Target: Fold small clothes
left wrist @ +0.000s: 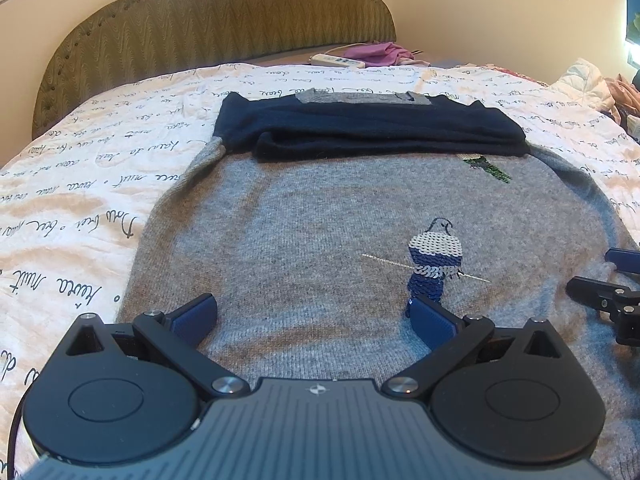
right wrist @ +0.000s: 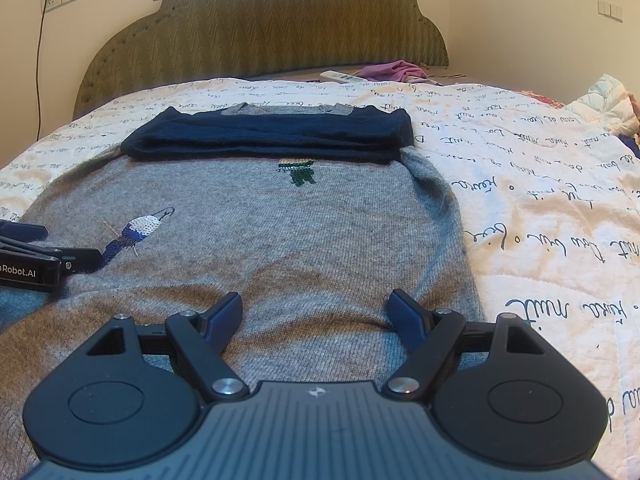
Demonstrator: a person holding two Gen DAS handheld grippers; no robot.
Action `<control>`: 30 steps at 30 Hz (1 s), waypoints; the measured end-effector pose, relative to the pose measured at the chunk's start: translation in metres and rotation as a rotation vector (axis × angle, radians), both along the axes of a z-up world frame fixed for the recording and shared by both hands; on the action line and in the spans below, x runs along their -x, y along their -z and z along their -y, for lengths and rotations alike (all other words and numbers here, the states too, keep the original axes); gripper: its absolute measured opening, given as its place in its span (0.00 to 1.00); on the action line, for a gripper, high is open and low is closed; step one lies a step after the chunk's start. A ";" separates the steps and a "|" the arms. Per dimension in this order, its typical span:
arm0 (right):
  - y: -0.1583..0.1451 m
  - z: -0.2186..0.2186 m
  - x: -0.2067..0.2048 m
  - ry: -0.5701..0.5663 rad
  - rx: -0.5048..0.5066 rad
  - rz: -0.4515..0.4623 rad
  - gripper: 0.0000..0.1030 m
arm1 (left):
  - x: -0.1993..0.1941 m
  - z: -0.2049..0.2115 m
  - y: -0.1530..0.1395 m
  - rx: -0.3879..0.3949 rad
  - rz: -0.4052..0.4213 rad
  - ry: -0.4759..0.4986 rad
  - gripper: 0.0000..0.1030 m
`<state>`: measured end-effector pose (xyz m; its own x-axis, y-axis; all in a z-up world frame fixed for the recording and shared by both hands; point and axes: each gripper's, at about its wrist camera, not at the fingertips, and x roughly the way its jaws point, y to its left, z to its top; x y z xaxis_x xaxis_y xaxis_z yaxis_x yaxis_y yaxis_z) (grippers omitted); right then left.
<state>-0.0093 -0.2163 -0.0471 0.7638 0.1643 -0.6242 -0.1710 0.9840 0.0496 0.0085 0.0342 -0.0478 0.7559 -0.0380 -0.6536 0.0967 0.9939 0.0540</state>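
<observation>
Under the left wrist camera, the left gripper [left wrist: 313, 322] hangs with its blue fingers [left wrist: 430, 320] spread wide and nothing held, low over the near part of a grey sweater [left wrist: 288, 248]. The sweater lies flat on a white bedspread [left wrist: 92, 184] printed with script, its navy sleeves [left wrist: 360, 132] folded across the far end. A sequin bird [left wrist: 434, 258] sits just beyond the right-hand finger. Behind stand an olive headboard [left wrist: 224, 20] and cream wall; the right gripper [left wrist: 612, 280] is cut off at the frame edge.

From the right wrist camera, the right gripper [right wrist: 316, 314] is likewise wide apart and empty above the sweater's [right wrist: 320, 224] near part, close to its right edge. A green motif [right wrist: 300, 172] is partly hidden under the sleeves [right wrist: 272, 136]. The left gripper [right wrist: 32, 256] shows only in part.
</observation>
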 end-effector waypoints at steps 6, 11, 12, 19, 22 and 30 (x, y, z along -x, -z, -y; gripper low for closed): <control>0.000 0.000 0.000 0.000 0.001 0.000 0.78 | 0.001 0.001 0.000 -0.007 0.003 -0.005 1.00; 0.000 0.000 0.000 0.001 0.002 0.001 0.78 | 0.003 0.001 -0.001 -0.012 0.002 -0.010 1.00; 0.000 0.001 0.000 0.001 0.002 0.001 0.78 | 0.003 0.002 -0.001 -0.012 0.001 -0.010 1.00; -0.003 -0.003 0.007 0.012 0.027 0.002 0.78 | 0.012 -0.003 -0.004 0.006 -0.031 -0.021 1.00; -0.004 -0.008 0.020 0.032 0.053 -0.014 0.87 | 0.020 -0.001 -0.006 -0.010 -0.044 -0.013 1.00; -0.009 -0.007 0.046 0.029 0.052 -0.046 0.90 | 0.042 0.002 -0.011 -0.023 -0.065 -0.008 0.99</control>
<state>-0.0556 -0.2089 -0.0378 0.7378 0.1089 -0.6662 -0.1415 0.9899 0.0050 -0.0338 0.0325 -0.0373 0.7119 -0.0160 -0.7021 0.0923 0.9932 0.0710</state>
